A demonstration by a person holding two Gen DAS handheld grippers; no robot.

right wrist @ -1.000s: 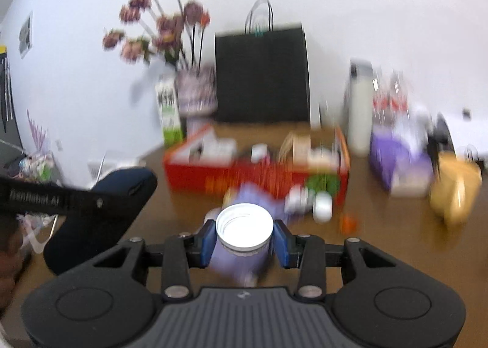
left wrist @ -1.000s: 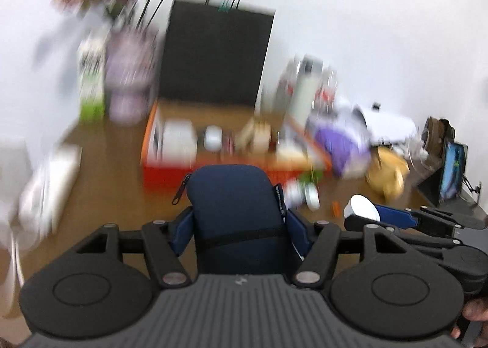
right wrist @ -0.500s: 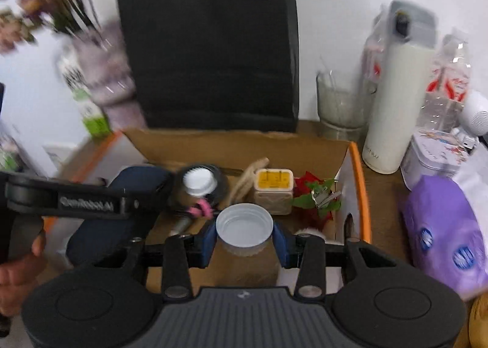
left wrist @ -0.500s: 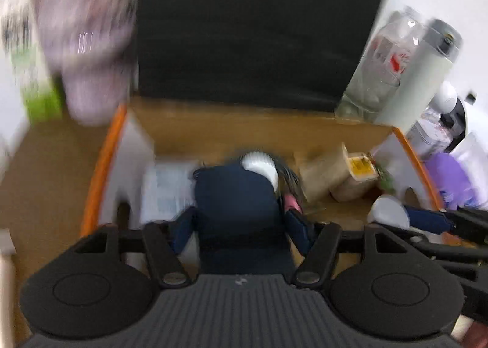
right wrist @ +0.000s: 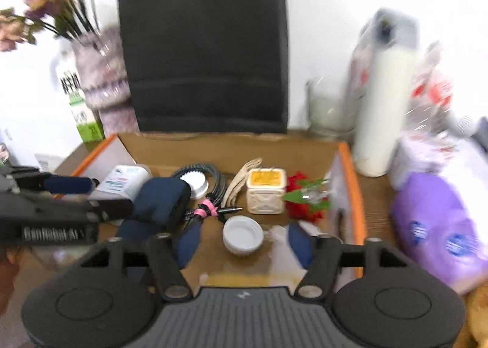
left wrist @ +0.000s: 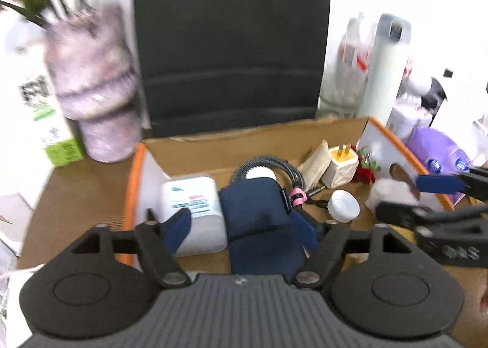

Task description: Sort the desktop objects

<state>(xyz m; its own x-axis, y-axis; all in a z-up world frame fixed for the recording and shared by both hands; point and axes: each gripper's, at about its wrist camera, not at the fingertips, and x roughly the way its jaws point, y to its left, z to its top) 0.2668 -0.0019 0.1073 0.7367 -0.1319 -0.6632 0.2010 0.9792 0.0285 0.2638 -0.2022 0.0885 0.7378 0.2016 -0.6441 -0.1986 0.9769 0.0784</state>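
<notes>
Cardboard box [left wrist: 134, 177], orange-rimmed and open-topped, on a brown wooden surface [left wrist: 76, 195], crowded with small things. Seen from two hand-held claws, both over the box.

Likely trouble, judged from the layout: navy pouch [left wrist: 259, 220] propped partly on a white packet [left wrist: 192, 207] and a coiled black cable [left wrist: 274, 165], so liable to slump or roll with any nudge from a withdrawing finger. Could also drag the cable's pink tie along, being right against it. Similar risk for the small white-capped jar [right wrist: 242, 233]: lying loose on the box floor, free to roll towards the cream plug cube [right wrist: 265, 191] or the red flower [right wrist: 300, 195] if clipped by a blue pad. Also tight quarters, with both claws side by side in one box and apt to knock together.

Left claw [left wrist: 244, 226]: spread wide, gripping nothing. Pouch directly between its fingers, inside the box, close against the right-hand pad and clear of the left-hand one.

Right claw [right wrist: 244, 239]: likewise spread wide and empty. Jar between its fingers, near the tips, touching neither pad so far as visible through the blur, cap facing the camera.
</notes>
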